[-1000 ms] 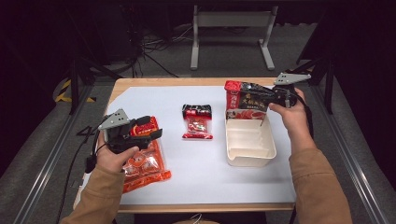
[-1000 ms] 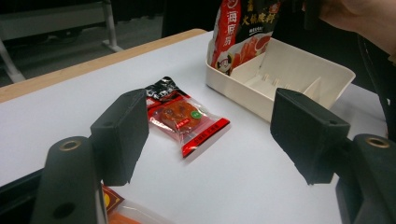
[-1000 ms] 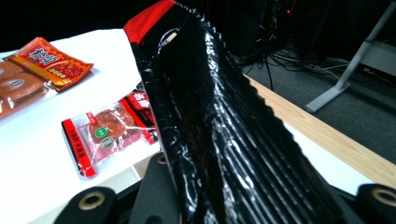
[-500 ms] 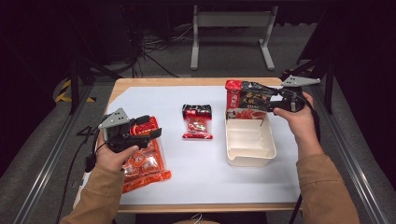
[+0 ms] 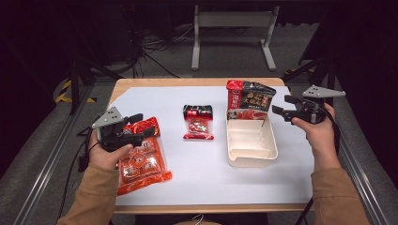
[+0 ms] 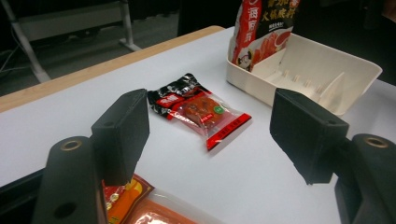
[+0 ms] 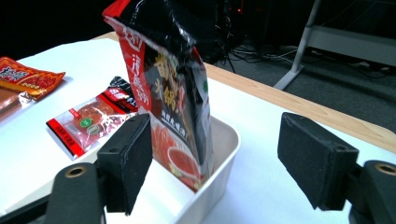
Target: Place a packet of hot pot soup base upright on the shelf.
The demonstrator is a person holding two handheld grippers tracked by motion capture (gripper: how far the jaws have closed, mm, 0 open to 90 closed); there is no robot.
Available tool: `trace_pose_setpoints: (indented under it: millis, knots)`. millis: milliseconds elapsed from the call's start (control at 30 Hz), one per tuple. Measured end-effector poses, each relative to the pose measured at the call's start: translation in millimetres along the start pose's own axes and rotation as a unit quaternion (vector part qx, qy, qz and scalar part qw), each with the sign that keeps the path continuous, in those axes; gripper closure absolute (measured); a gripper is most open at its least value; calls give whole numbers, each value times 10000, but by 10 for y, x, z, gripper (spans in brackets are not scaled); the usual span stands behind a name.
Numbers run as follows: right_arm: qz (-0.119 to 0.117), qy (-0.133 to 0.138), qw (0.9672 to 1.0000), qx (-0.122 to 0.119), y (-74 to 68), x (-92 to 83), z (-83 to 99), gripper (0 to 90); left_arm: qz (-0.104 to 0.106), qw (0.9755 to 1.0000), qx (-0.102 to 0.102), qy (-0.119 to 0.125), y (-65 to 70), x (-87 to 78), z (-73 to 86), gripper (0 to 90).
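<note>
Black-and-red pouch (image 5: 248, 99): stood upright at far end of cream tray (image 5: 252, 151), leaning on its far wall. Right gripper (image 5: 285, 107): jaws just opened wide, nothing between them; held just right of pouch, apart from it, pouch ahead and slightly left of jaws in right gripper view (image 7: 175, 88). Left gripper (image 5: 141, 126): jaws spread, empty, hovering over upper end of large orange-red packet (image 5: 141, 157) at near left. Small red packet (image 5: 198, 122): flat on sheet mid-table, between the two grippers, seen past left jaws (image 6: 201, 108).

Hidden or unclear: lower edge of pouch behind tray wall; print on pouch too small to read; upper part of orange-red packet covered by left hand (image 5: 109, 152).

Surface: white sheet (image 5: 197, 173) over wooden table (image 5: 187, 82). Room: dark, grey floor, cables, pale metal stand (image 5: 232, 33) beyond table.
</note>
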State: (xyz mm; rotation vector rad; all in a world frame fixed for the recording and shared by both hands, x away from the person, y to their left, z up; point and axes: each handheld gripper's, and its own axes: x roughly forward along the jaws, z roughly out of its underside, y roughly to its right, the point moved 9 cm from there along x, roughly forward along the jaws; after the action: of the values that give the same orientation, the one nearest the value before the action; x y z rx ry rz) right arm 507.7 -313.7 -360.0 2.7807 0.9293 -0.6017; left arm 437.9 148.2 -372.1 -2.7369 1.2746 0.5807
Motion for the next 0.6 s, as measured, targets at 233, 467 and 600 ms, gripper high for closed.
trace_pose_setpoints:
  millis: [233,467,600]
  knots:
    - [56,-19,10000,-33,-49,-164,107,269,-131,9998,32,-113,-134,-69,17,297]
    - [143,-37,9999,20,-88,-212,261,272,-231,9997,45,-108,-217,-107,7,323]
    - [110,-36,9999,105,-106,-229,331,278,-315,9995,1,-63,-292,-158,2,323]
